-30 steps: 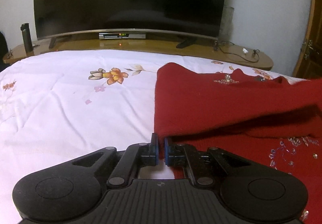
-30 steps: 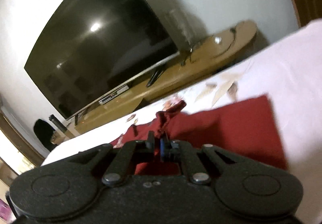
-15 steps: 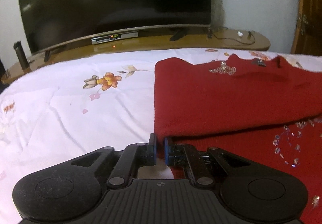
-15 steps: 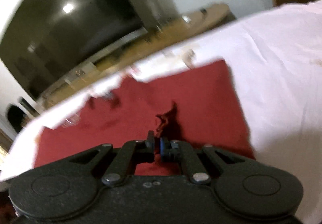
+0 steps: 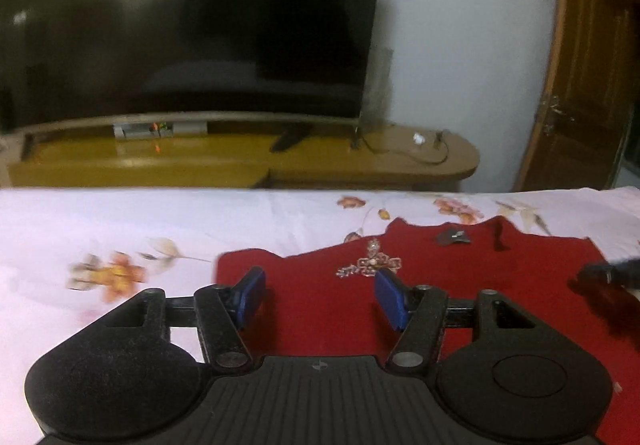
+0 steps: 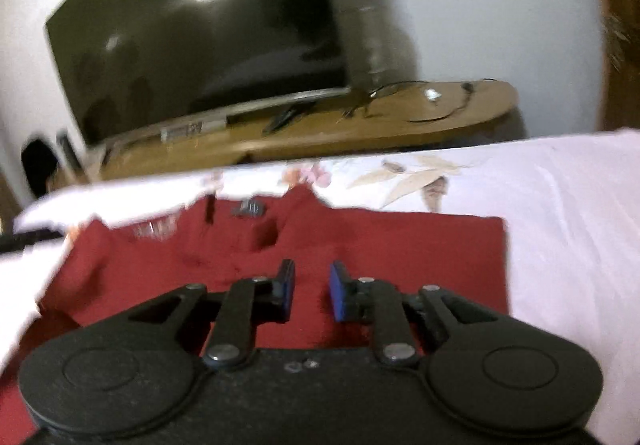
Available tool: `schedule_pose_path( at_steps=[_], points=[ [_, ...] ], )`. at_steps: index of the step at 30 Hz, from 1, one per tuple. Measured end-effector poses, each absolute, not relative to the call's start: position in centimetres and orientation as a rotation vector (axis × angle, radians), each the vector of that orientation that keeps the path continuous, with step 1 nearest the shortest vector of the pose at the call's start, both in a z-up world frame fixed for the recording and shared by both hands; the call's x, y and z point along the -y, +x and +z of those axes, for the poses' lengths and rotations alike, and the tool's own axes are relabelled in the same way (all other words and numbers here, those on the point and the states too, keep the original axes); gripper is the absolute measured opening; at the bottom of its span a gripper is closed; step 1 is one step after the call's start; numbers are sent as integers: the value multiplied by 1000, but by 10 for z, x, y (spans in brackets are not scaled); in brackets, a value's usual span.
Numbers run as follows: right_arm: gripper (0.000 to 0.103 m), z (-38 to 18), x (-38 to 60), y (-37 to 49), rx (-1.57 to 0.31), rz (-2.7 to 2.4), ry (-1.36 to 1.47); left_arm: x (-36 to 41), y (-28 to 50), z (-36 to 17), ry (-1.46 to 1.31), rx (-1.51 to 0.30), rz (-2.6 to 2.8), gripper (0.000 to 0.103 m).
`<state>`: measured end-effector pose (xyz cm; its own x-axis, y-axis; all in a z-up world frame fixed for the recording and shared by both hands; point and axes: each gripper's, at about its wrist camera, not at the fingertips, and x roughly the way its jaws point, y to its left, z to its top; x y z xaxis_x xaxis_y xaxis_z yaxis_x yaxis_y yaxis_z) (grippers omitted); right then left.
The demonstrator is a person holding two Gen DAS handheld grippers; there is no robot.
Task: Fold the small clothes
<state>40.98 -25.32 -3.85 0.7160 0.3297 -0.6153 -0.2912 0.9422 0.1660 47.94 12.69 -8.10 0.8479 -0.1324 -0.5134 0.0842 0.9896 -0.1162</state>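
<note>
- Red knit garment point(image 5: 320, 309) lies flat on the floral bedsheet point(image 5: 100, 229), lower centre to right of frame; beaded motif point(image 5: 370, 263) near its neckline.
- Left gripper point(image 5: 320, 295): jaws just opened wide, nothing clamped.
- Right gripper point(image 6: 312, 291): jaws just parted narrowly, pads off the cloth.

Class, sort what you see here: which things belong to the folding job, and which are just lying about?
Belonging to the job:
- red knitted garment with beaded trim
- left claw, open
- right claw, open
- floral white bedsheet

Just lying about:
- large black television
- wooden TV stand
- brown wooden door
</note>
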Motion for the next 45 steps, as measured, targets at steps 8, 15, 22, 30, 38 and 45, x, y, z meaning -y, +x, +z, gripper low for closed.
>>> schedule_pose_path(
  at_steps=[8, 15, 22, 30, 38, 45],
  points=[
    [26, -46, 267, 413, -716, 303, 9, -144, 493, -98, -162, -571, -79, 61],
    [23, -70, 252, 426, -733, 339, -64, -126, 509, -110, -21, -659, -34, 65],
    [57, -30, 296, 378, -633, 390, 61, -127, 403, -84, -6, -588, -53, 95],
    [43, -39, 329, 308, -724, 388, 121, -99, 307, -100, 58, -726, 86, 95],
    [44, -29, 321, 291, -789, 322, 106, -85, 286, -93, 101, -740, 126, 95],
    [45, -26, 331, 245, -805, 265, 140, -84, 251, -90, 129, -720, 87, 95]
  ],
)
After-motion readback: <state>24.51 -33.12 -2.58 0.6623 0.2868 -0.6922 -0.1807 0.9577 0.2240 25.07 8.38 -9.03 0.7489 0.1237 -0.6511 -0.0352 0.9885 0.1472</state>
